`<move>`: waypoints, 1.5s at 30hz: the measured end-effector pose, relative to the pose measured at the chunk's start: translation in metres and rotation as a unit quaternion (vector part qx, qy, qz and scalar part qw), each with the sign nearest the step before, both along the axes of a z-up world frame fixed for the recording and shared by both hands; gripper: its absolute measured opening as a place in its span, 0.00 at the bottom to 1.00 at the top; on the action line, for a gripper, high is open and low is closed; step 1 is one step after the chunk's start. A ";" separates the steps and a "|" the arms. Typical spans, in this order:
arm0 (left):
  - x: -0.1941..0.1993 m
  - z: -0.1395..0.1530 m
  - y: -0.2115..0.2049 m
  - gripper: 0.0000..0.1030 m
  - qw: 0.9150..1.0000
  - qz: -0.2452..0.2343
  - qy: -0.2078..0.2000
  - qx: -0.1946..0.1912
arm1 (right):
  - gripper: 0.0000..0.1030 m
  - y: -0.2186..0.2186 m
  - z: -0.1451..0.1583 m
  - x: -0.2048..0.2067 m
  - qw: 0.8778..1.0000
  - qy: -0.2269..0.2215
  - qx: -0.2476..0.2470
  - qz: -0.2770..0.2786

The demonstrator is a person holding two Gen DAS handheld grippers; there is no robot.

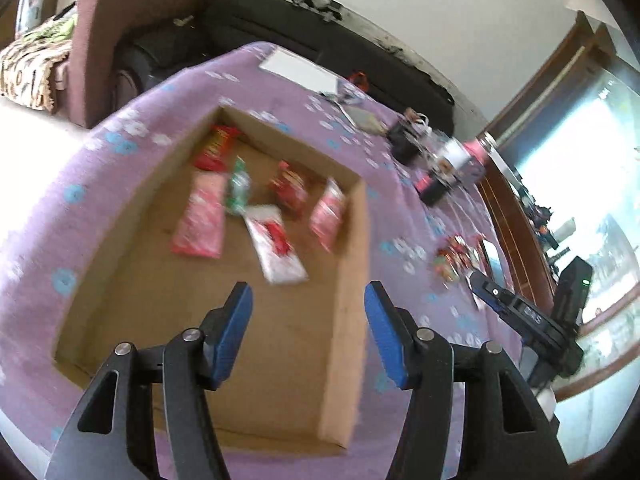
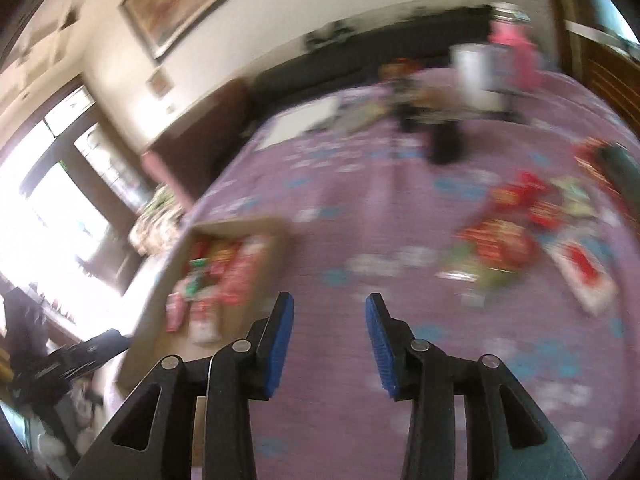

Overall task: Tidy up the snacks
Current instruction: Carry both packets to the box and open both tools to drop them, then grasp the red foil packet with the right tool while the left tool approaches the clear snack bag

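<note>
A shallow cardboard box (image 1: pixel 348 264) lies on the purple flowered cloth (image 1: pixel 52 216). Several snack packets lie inside it, among them a pink one (image 1: pixel 200 216), a white and red one (image 1: pixel 276 244) and a green one (image 1: pixel 238 188). My left gripper (image 1: pixel 308 300) is open and empty above the box's near half. My right gripper (image 2: pixel 328 312) is open and empty above the cloth, to the right of the box (image 2: pixel 160 296). A loose heap of red and green snack packets (image 2: pixel 516 232) lies on the cloth ahead and right of it. The right wrist view is blurred.
A white sheet (image 1: pixel 296 66), a black item (image 1: pixel 402 142) and a white and pink container (image 1: pixel 460 156) stand at the far side of the table. A dark sofa (image 1: pixel 280 20) runs along the wall behind. The other gripper (image 1: pixel 528 316) shows at the right in the left wrist view.
</note>
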State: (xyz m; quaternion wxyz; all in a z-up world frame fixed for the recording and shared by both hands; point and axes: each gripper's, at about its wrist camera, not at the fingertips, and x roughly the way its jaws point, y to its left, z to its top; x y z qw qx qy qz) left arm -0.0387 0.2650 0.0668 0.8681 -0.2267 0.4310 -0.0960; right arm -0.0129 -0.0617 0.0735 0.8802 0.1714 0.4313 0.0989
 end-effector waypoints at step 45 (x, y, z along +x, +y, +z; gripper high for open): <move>-0.013 -0.007 -0.100 0.55 0.996 -0.073 0.012 0.040 | 0.51 -0.020 -0.058 0.034 0.994 0.039 -0.094 -0.029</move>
